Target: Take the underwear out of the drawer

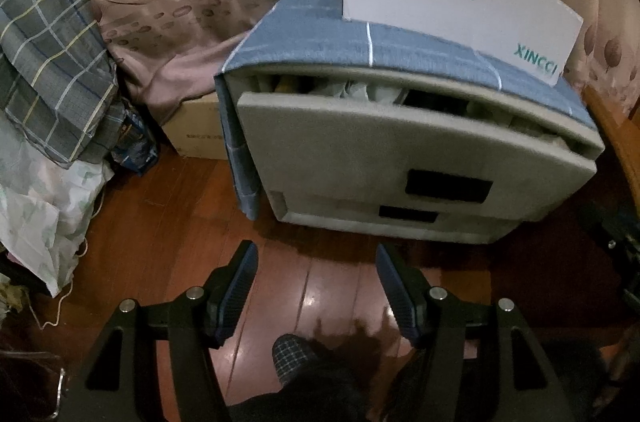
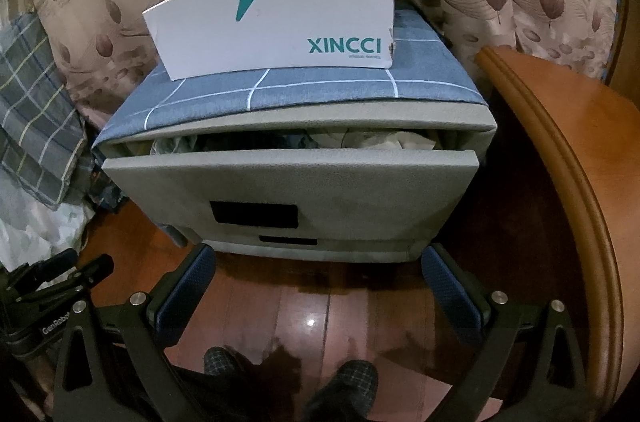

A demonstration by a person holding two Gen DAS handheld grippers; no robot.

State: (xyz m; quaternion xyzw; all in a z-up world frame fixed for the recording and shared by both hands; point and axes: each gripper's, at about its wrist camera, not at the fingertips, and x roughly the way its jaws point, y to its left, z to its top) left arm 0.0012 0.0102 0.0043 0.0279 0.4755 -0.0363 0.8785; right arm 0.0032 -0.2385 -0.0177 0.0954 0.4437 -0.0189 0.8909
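Underwear (image 2: 372, 138) fills the part-open top drawer (image 2: 288, 182).

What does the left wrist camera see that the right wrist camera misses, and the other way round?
Only the left wrist view shows a cardboard box on the floor beside the drawer unit.

Only the right wrist view shows a curved wooden edge on the right, and the other gripper's black frame at lower left.

Both show the grey drawer unit with its top drawer slightly open and clothes inside, the white XINCCI box on top, and open fingers holding nothing.
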